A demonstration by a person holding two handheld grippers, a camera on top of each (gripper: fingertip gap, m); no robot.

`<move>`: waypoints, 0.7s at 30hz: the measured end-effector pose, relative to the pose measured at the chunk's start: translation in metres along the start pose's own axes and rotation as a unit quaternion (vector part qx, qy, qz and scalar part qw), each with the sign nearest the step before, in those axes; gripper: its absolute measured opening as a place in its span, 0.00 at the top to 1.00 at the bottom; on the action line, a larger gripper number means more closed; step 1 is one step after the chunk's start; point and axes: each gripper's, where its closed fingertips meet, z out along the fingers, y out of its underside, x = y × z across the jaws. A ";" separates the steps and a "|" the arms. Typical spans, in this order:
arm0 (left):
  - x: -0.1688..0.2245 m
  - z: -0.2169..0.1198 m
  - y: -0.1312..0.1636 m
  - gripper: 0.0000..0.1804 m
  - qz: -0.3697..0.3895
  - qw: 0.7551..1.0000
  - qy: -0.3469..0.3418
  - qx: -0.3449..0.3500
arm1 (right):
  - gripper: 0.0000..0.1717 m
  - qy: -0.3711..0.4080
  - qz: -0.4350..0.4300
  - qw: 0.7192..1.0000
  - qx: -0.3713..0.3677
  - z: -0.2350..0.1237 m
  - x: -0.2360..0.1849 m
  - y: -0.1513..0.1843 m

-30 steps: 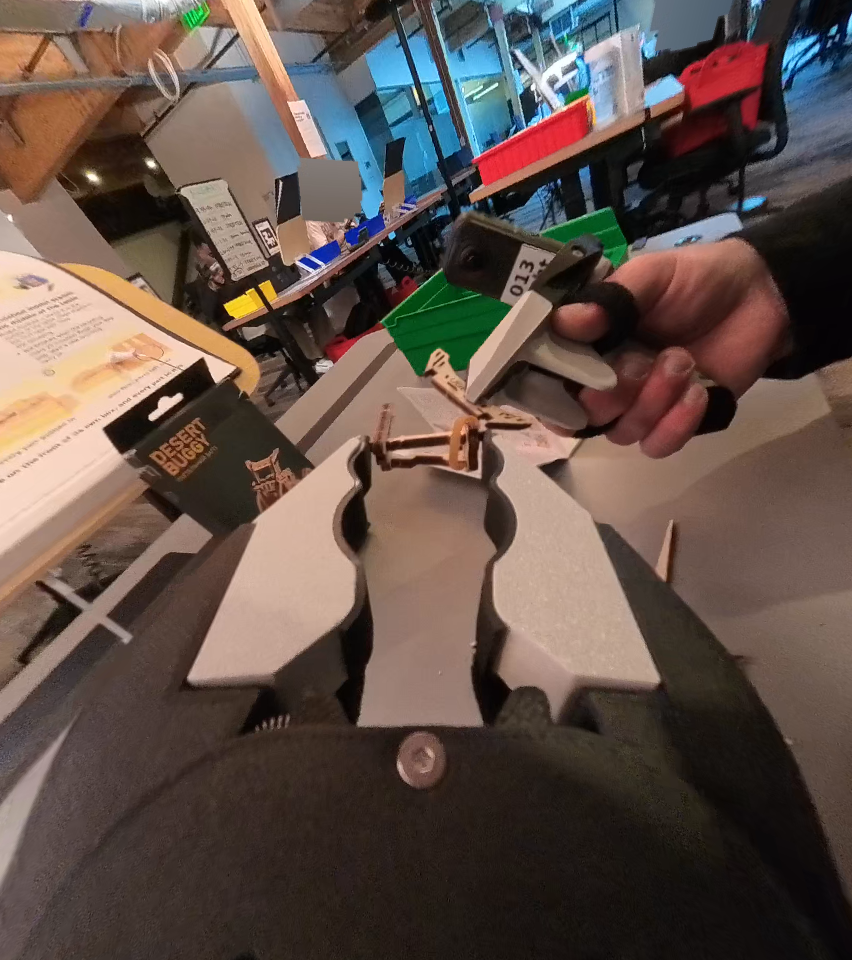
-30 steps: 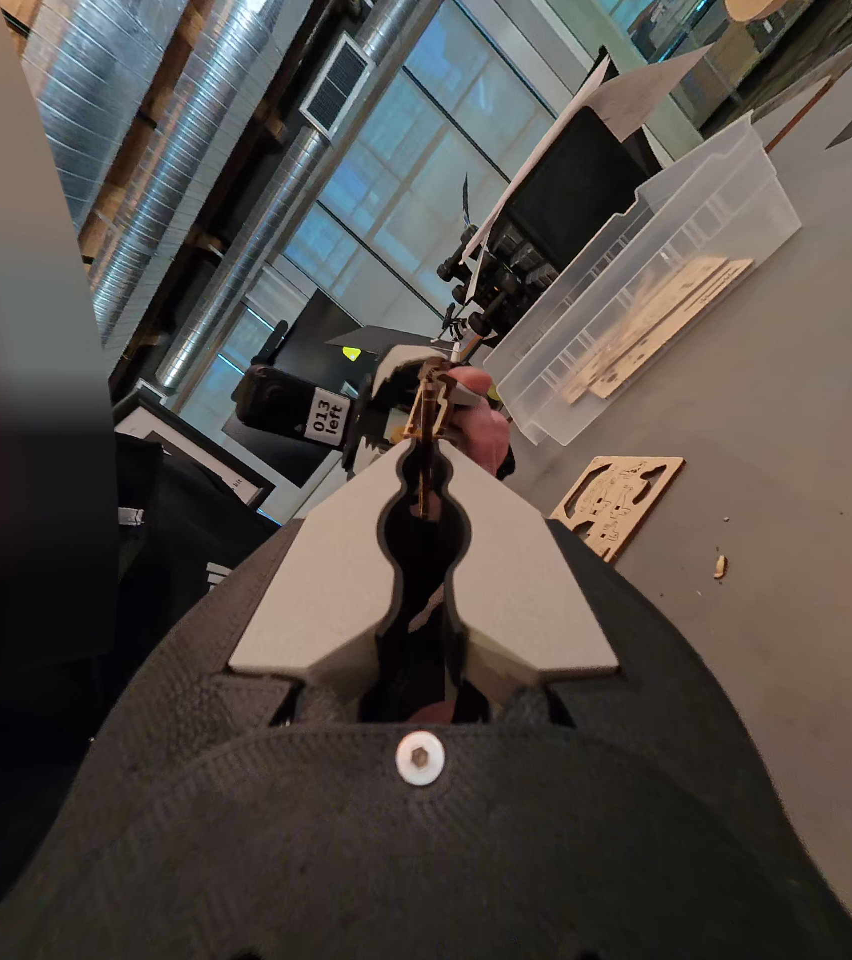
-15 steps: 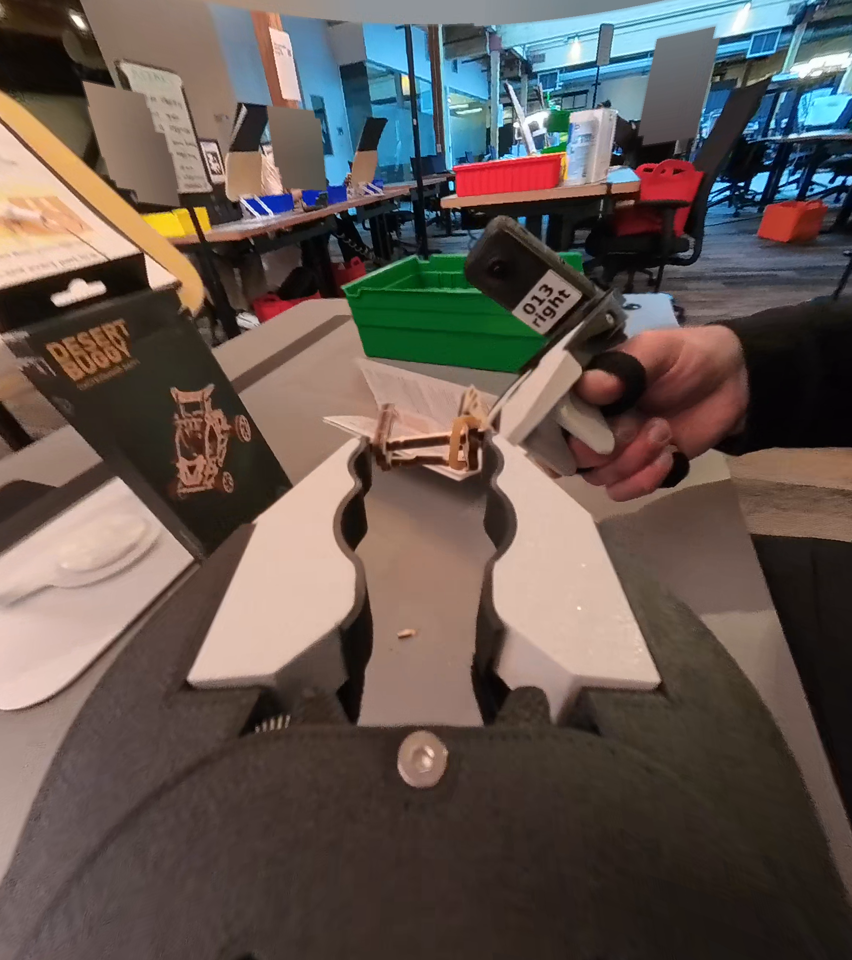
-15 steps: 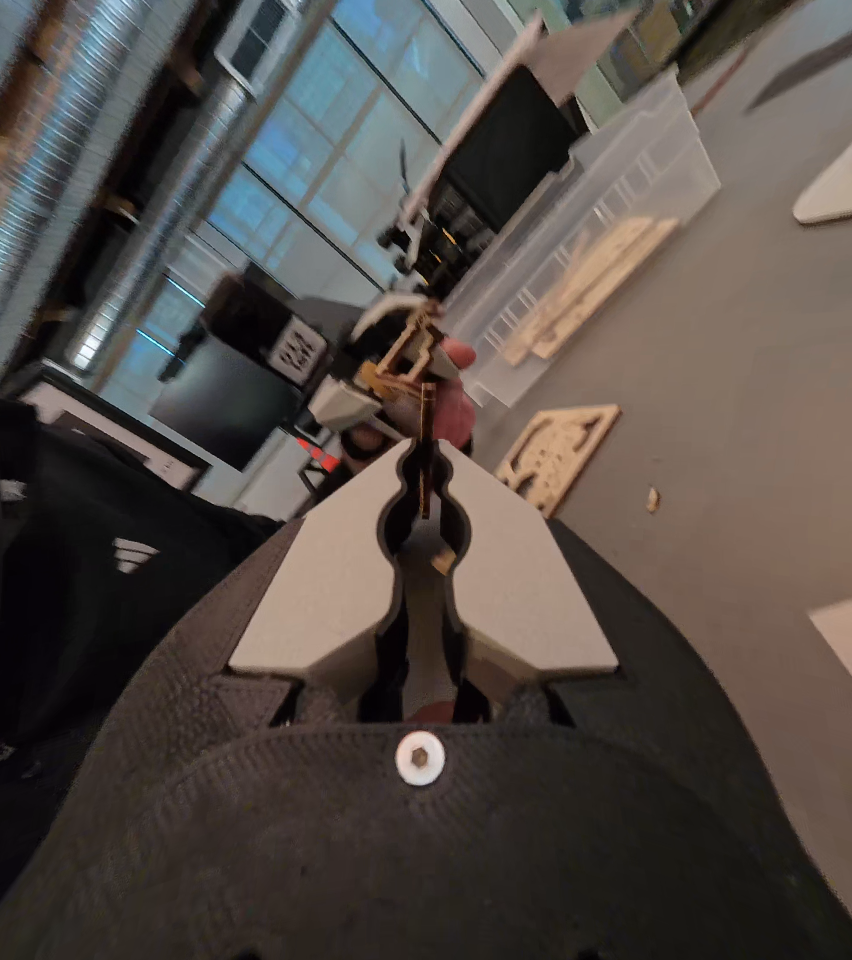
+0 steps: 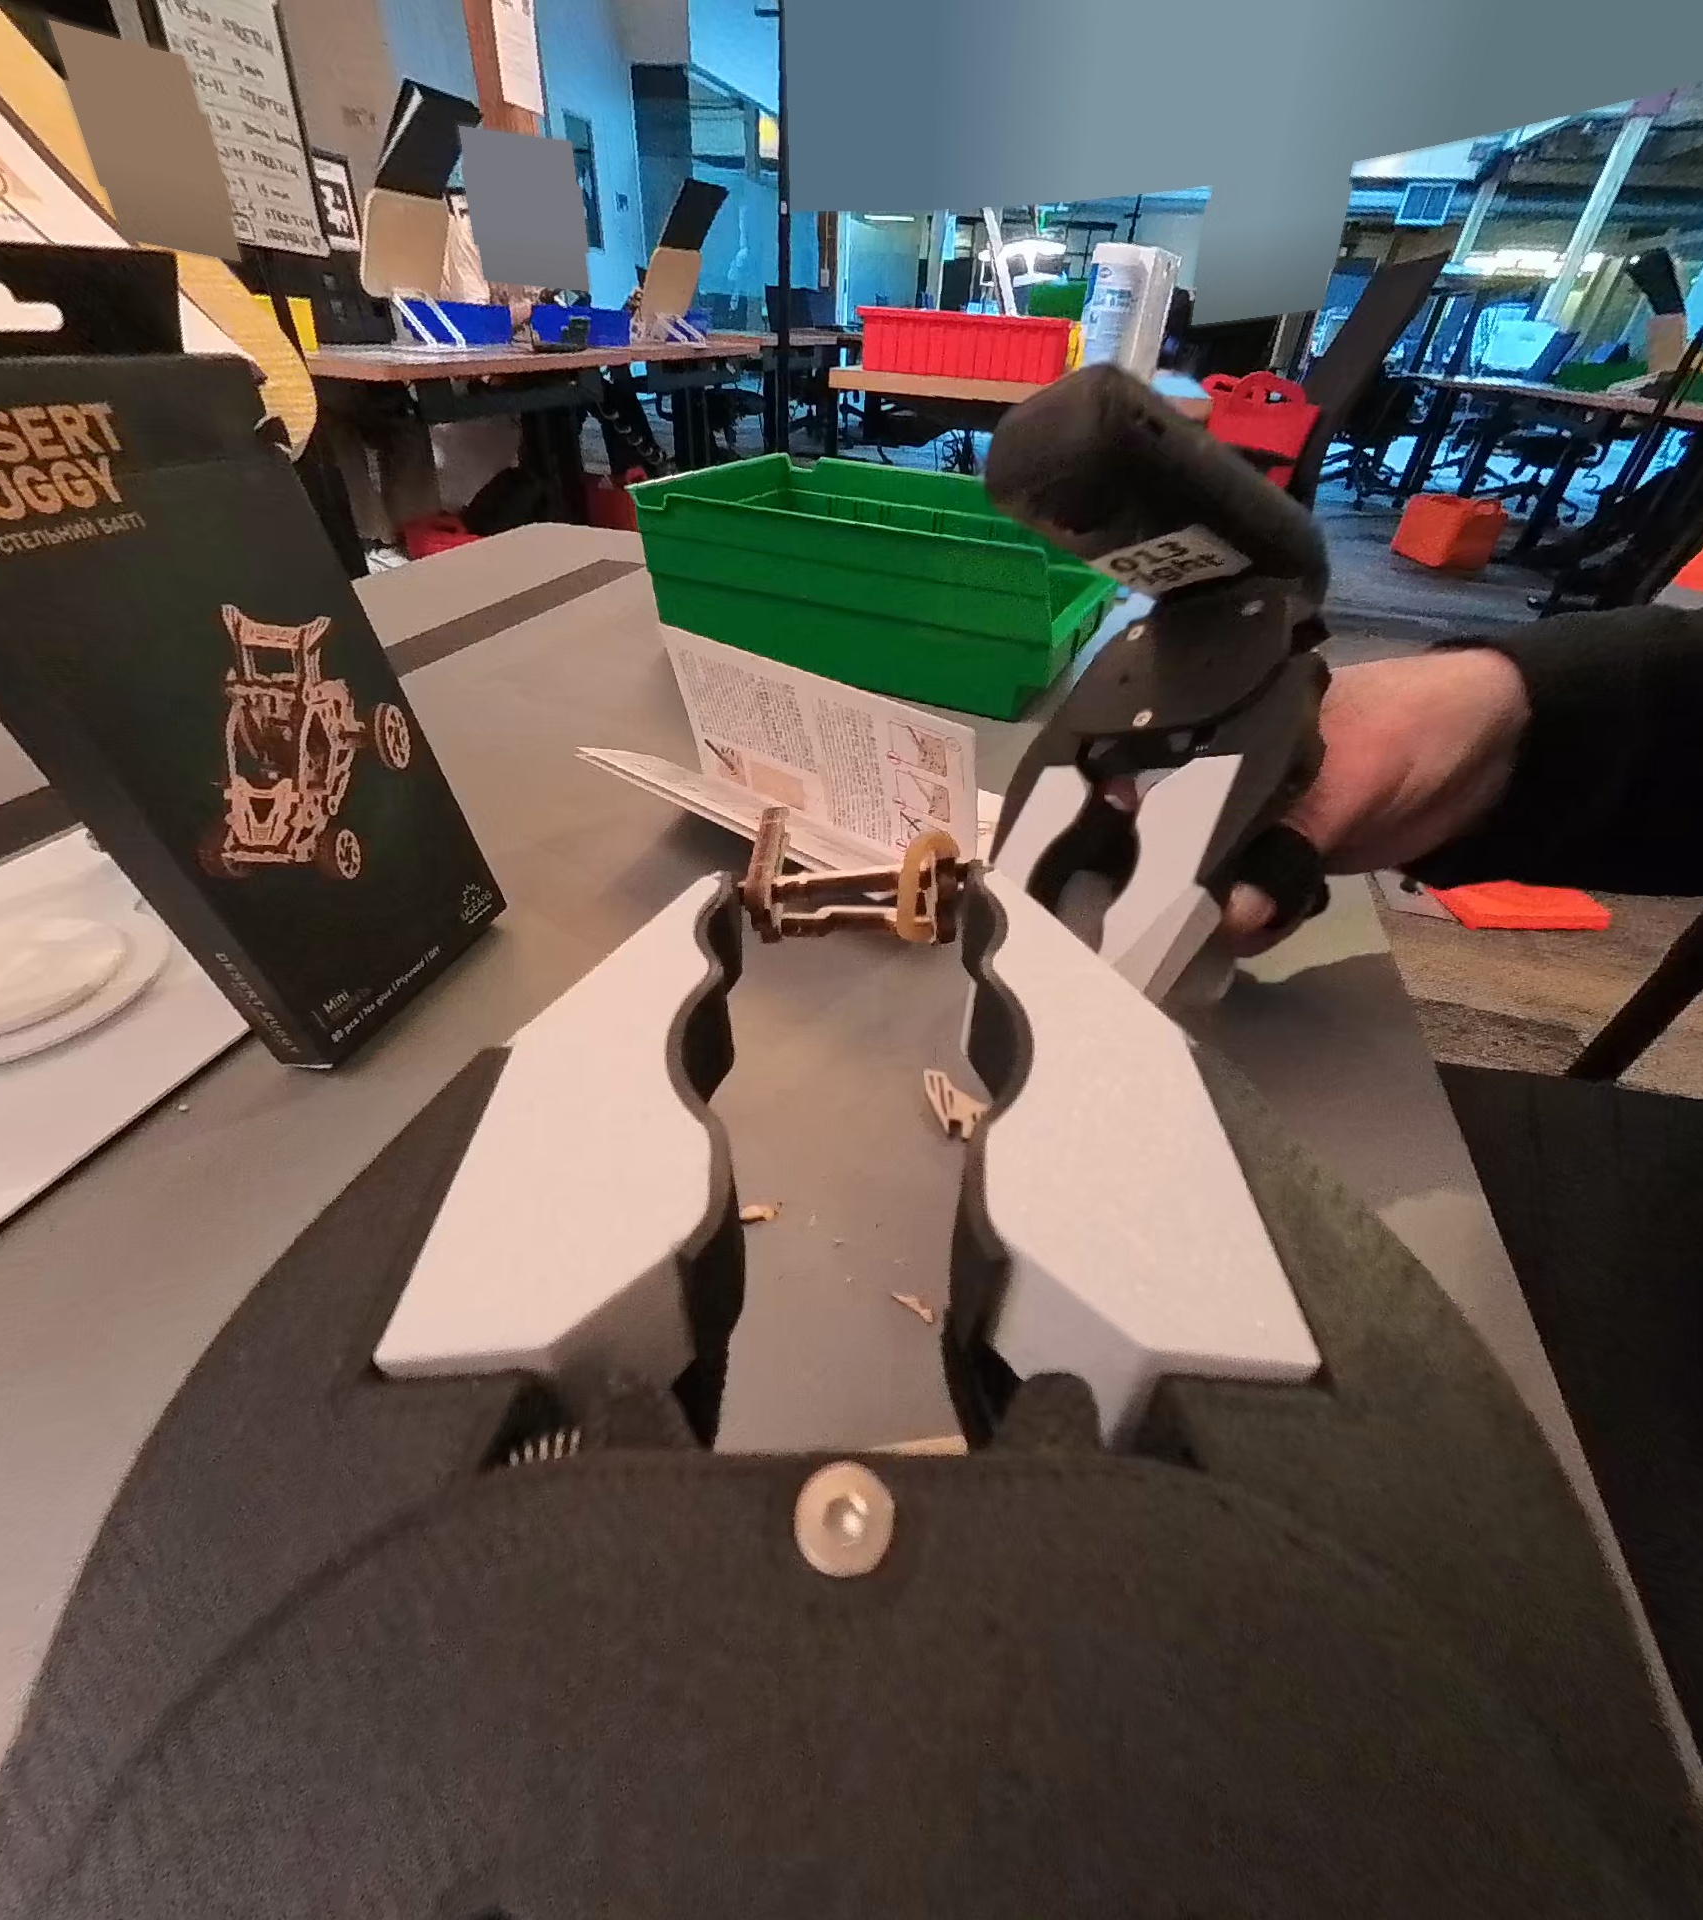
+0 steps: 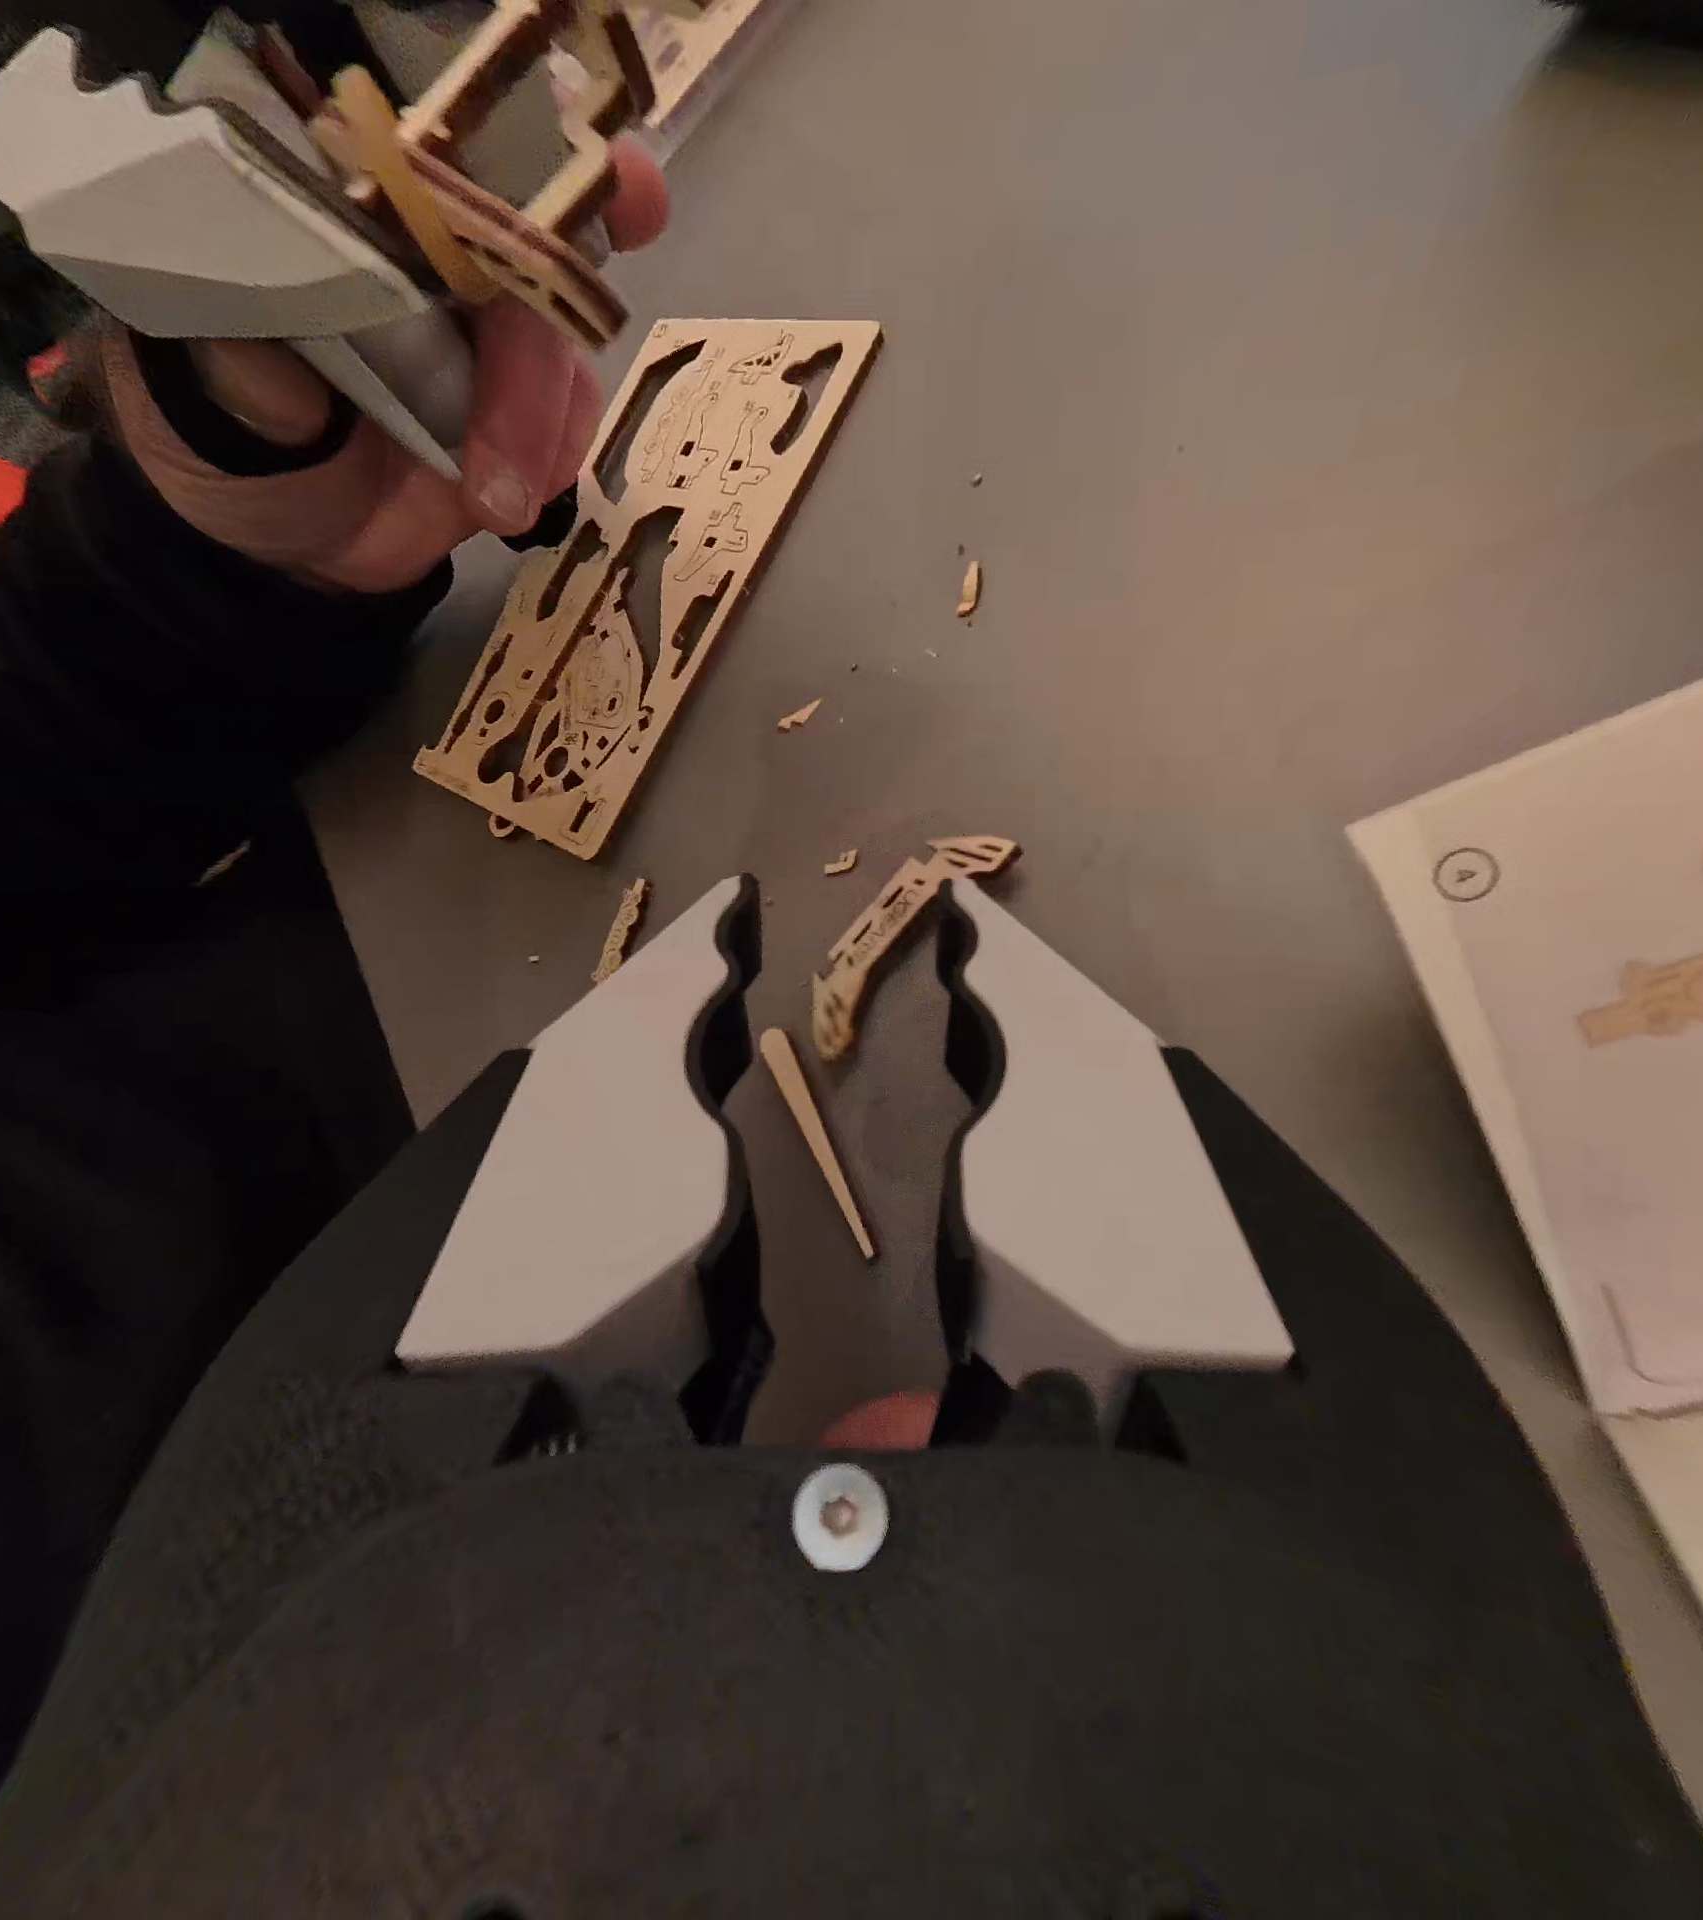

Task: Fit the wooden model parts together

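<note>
Two grippers, left (image 5: 852, 899) gripping wooden assembly (image 5: 847, 891) (right (image 6: 847, 914) spread)

Your table (image 6: 1242, 364) reads matt grey, smooth. Wooden assembly (image 5: 852, 894) and punched sheet (image 6: 660, 582) are pale laser-cut plywood, edges burnt brown. Gripper fingers (image 5: 598, 1122) are matt grey plastic on a grainy black body. Green bin (image 5: 857, 582) is glossy plastic. Booklet (image 5: 826, 748) is thin paper.

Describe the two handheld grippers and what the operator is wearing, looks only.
Both match: the left gripper and right gripper have a black textured body, a silver screw at centre, and two pale grey wedge-shaped jaws with black wavy inner pads. The right one carries a white label on its black handle. No cables visible. The person wears black sleeves and black finger loops.
</note>
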 end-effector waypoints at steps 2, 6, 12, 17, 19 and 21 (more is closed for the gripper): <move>0.000 0.001 -0.002 0.77 -0.006 1.000 0.002 0.002 | 0.83 0.026 -0.036 0.999 0.031 -0.009 0.000 -0.014; 0.000 0.005 -0.003 0.77 -0.016 1.000 0.007 -0.010 | 0.93 0.035 -0.151 0.977 0.146 -0.038 -0.027 -0.066; 0.006 0.012 -0.007 0.77 -0.041 0.999 0.030 -0.019 | 0.96 0.050 -0.255 0.946 0.195 -0.038 -0.043 -0.094; 0.008 0.013 -0.007 0.77 -0.020 0.999 0.034 -0.033 | 0.97 0.027 -0.251 0.947 0.197 -0.037 -0.043 -0.095; 0.013 0.015 -0.006 0.77 -0.012 0.998 0.048 -0.042 | 0.98 -0.012 -0.234 0.953 0.194 -0.037 -0.047 -0.093; 0.015 0.015 -0.007 0.77 -0.003 0.997 0.056 -0.043 | 1.00 -0.036 -0.221 0.956 0.189 -0.038 -0.048 -0.091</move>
